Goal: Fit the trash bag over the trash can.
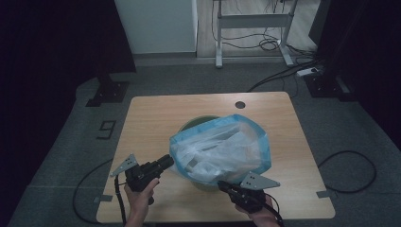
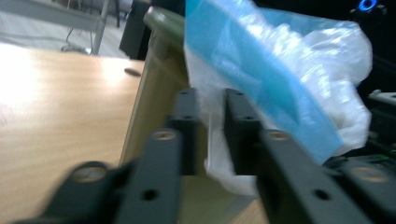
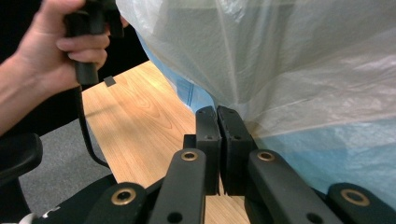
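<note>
1. High view: I'm seeing the plastic bag, clear with a blue hem, draped over the green bin mid-bench. Left gripper is meeting the bag's left edge, right gripper its near edge. I'm reading a "9" taped on the floor; no other writing.
2. Left gripper view: I'm seeing the jaws standing slightly spread with a fold of bag film hanging between them, pads not clearly pressing it. The bin wall is sitting just behind. No label readable.
3. Right gripper view: jaws are pressed together at the bag's lower edge; probably pinching film, though I cannot tell for sure.
4. Handling: I'm judging the bag light, limp, slippery and tearable. I'm taking hold at the doubled hem, pulling gently down over the rim.
</note>
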Available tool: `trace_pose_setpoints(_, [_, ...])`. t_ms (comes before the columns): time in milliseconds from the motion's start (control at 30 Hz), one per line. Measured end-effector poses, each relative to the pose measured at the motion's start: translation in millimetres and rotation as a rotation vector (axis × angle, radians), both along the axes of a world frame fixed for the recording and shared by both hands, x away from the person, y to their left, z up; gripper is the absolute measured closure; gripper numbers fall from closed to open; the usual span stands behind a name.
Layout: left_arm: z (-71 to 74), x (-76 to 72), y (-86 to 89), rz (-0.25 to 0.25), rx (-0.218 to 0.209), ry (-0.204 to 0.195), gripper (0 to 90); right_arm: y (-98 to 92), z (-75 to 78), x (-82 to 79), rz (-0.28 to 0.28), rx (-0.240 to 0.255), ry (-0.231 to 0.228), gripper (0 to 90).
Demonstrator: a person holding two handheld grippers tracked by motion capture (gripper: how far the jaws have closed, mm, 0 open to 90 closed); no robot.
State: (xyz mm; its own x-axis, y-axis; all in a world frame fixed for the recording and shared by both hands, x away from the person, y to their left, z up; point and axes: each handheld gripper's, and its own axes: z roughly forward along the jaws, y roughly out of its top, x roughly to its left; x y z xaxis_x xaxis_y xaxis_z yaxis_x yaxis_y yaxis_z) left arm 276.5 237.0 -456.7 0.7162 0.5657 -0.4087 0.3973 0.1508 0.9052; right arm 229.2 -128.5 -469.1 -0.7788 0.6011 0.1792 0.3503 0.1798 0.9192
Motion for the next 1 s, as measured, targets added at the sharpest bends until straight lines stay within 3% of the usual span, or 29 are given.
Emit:
trace_pose_setpoints(100, [10.8, -1.0, 7.6, -0.014, -0.003, -0.022, 53.1, -0.4, 0.0, 0.3, -0.005, -0.007, 0.001, 86.6])
trace_pose_setpoints(300, [35.4, 4.2, 13.2, -0.022, 0.03, -0.054, 45.6, -1.0, 0.5, 0.0, -0.01, -0.01, -0.002, 86.6])
trace_pose_setpoints(567, [58.9, 34.7, 1.1, -0.028, 0.088, -0.03, 44.9, -0.2, -0.1, -1.0, -0.009, -0.016, -0.008, 86.4])
trace_pose_setpoints(667, [67.8, 50.5, -5.6, -0.049, 0.137, -0.015, 45.2, 0.4, -0.9, -1.5, -0.01, -0.018, -0.012, 86.4])
trace_pose_setpoints(833, [73.7, 76.8, -18.4, -0.111, 0.201, 0.042, 46.7, -0.7, -0.6, -1.5, -0.012, -0.022, -0.017, 86.4])
trace_pose_setpoints(1000, [71.9, 81.4, -28.5, -0.199, 0.239, 0.052, 53.4, -2.6, -1.8, -2.0, -0.015, -0.017, -0.012, 86.1])
